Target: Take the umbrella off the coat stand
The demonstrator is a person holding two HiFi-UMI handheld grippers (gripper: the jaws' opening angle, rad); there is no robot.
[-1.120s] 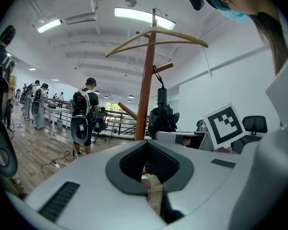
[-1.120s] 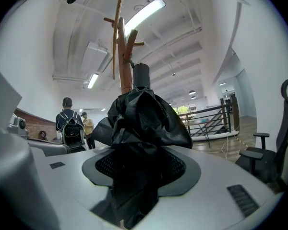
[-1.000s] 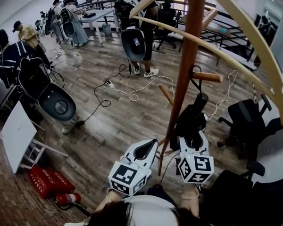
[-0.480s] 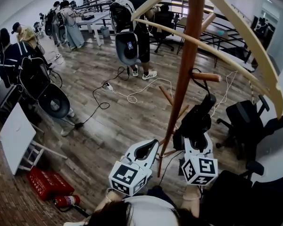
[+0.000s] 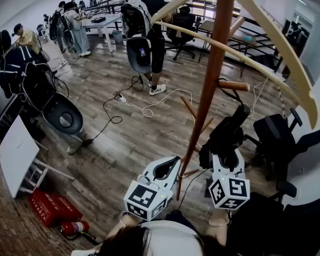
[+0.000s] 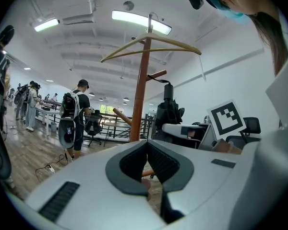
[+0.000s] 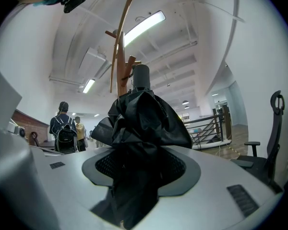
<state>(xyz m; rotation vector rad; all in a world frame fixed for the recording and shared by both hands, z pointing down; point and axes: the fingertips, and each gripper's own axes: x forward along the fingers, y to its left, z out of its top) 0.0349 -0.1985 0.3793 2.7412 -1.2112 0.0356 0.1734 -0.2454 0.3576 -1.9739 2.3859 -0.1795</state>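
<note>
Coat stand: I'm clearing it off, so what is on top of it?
A wooden clothes hanger lies across the top of the coat stand. How it is fixed is too small to tell. The black umbrella hangs lower, from a side peg.

No readable words, brands or numbers, only black-and-white square markers on two white cubes [image 5: 144, 200] [image 5: 230, 192], red floor box [image 5: 52, 208] too small to read.
</note>
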